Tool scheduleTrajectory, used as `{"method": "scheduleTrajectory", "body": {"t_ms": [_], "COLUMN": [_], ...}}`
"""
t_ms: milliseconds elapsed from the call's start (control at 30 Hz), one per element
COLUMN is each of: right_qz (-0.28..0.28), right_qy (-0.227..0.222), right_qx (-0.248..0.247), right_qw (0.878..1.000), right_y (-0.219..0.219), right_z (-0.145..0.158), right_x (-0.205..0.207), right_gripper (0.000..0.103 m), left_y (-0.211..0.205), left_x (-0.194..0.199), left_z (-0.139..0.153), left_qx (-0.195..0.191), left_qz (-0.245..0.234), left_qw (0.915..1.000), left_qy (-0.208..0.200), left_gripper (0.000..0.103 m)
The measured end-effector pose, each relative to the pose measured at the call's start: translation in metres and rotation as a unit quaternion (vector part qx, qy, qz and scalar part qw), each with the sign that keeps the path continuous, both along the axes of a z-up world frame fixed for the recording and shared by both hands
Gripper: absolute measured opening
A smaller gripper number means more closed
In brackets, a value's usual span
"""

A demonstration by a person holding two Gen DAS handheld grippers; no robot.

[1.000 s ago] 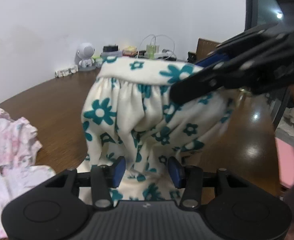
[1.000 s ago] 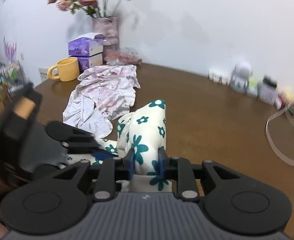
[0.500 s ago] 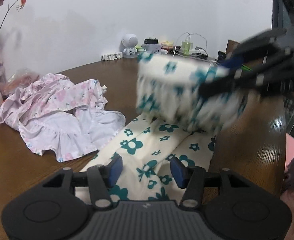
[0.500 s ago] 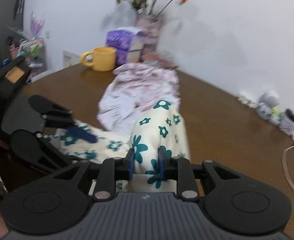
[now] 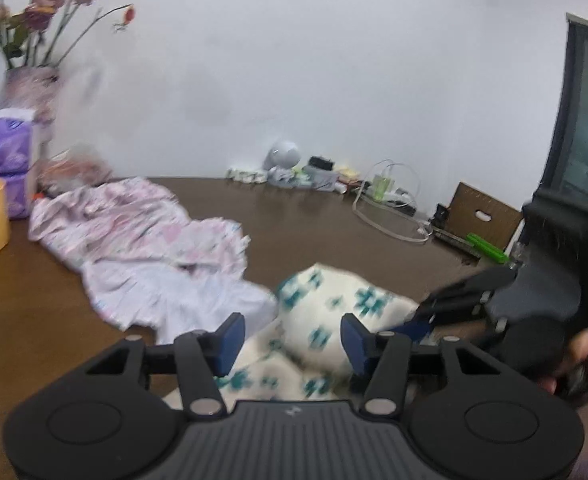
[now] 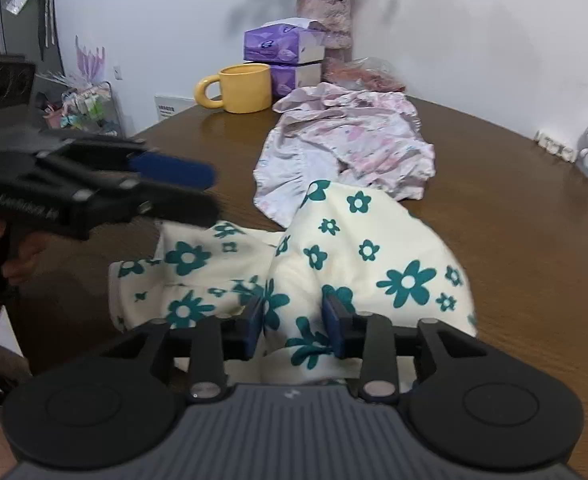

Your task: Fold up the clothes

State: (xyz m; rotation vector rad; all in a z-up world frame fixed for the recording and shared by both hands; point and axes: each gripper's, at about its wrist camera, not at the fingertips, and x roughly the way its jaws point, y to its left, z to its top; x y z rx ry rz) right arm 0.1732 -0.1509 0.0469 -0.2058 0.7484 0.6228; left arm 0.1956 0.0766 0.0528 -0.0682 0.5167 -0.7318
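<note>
A cream garment with teal flowers [image 6: 358, 248] lies bunched on the brown table [image 6: 526, 220]; it also shows, blurred, in the left wrist view [image 5: 326, 312]. My right gripper [image 6: 293, 322] is shut on a fold of this garment at its near end. My left gripper [image 5: 292, 340] is open and empty, hovering just above the garment's other part; in the right wrist view it [image 6: 182, 188] shows at the left above the cloth. A crumpled pink and white garment [image 6: 350, 140] lies beyond, touching the floral one.
A yellow mug [image 6: 242, 88], purple tissue boxes [image 6: 282, 46] and a flower vase [image 6: 330, 20] stand at the table's far edge. A white robot toy [image 5: 282, 156], small gadgets and a white cable [image 5: 390, 216] sit near the wall.
The right gripper has lowered the lifted floral fold down onto the table. The left gripper has swung left and stayed open, now above the lowered cloth.
</note>
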Motion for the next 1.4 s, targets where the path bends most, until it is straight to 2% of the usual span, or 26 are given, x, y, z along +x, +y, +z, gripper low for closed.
{"method": "scheduleTrajectory", "body": {"t_ms": [67, 200, 267, 400, 533, 767, 833, 967, 1067, 1133, 1200, 1300, 1400], "right_qz": [0.006, 0.010, -0.005, -0.063, -0.078, -0.032, -0.032, -0.035, -0.035, -0.009, 0.025, 0.070, 0.073], "right_qy": [-0.004, -0.007, -0.007, -0.014, -0.003, -0.002, -0.001, 0.008, 0.010, 0.002, -0.003, 0.019, 0.066], "right_qx": [0.014, 0.067, 0.100, 0.122, 0.121, 0.056, 0.057, 0.092, 0.128, 0.129, 0.119, 0.080, 0.071], "right_qw": [1.000, 0.998, 0.995, 0.990, 0.990, 0.998, 0.998, 0.995, 0.991, 0.992, 0.993, 0.994, 0.993], "right_y": [-0.002, -0.022, -0.046, -0.090, -0.103, -0.064, -0.063, -0.077, -0.096, -0.100, -0.099, -0.082, -0.070], "right_z": [0.000, 0.013, 0.022, 0.028, 0.017, -0.010, -0.013, -0.010, 0.002, 0.011, 0.019, 0.017, 0.002], "right_x": [-0.004, -0.014, -0.020, -0.023, -0.014, -0.009, -0.009, -0.008, -0.013, -0.023, -0.033, -0.043, -0.037], "right_gripper": [0.049, 0.050, 0.050, 0.049, 0.045, 0.044, 0.044, 0.044, 0.044, 0.044, 0.044, 0.044, 0.044], "left_y": [-0.015, -0.045, -0.055, -0.068, -0.057, -0.048, -0.046, -0.042, -0.039, -0.037, -0.034, -0.029, -0.027], "left_x": [0.007, 0.023, 0.029, 0.039, 0.041, 0.042, 0.039, 0.020, 0.008, 0.010, 0.018, 0.024, 0.019], "left_z": [0.005, 0.008, 0.003, -0.008, -0.023, -0.031, -0.028, -0.010, -0.003, -0.003, -0.008, -0.014, -0.016], "left_qx": [-0.007, -0.004, 0.010, 0.036, 0.026, 0.031, 0.028, 0.021, 0.042, 0.053, 0.051, 0.033, 0.030], "left_qz": [-0.013, -0.025, -0.027, -0.025, -0.017, 0.007, 0.013, 0.011, 0.020, 0.035, 0.054, 0.066, 0.066], "left_qw": [0.9999, 0.9997, 0.9996, 0.9989, 0.9989, 0.9986, 0.9988, 0.9997, 0.9989, 0.9980, 0.9971, 0.9965, 0.9965], "left_qy": [-0.005, -0.005, 0.000, 0.015, 0.034, 0.043, 0.038, 0.008, -0.009, -0.005, 0.017, 0.039, 0.040], "left_gripper": [0.044, 0.038, 0.034, 0.027, 0.026, 0.027, 0.028, 0.044, 0.053, 0.054, 0.054, 0.053, 0.054]}}
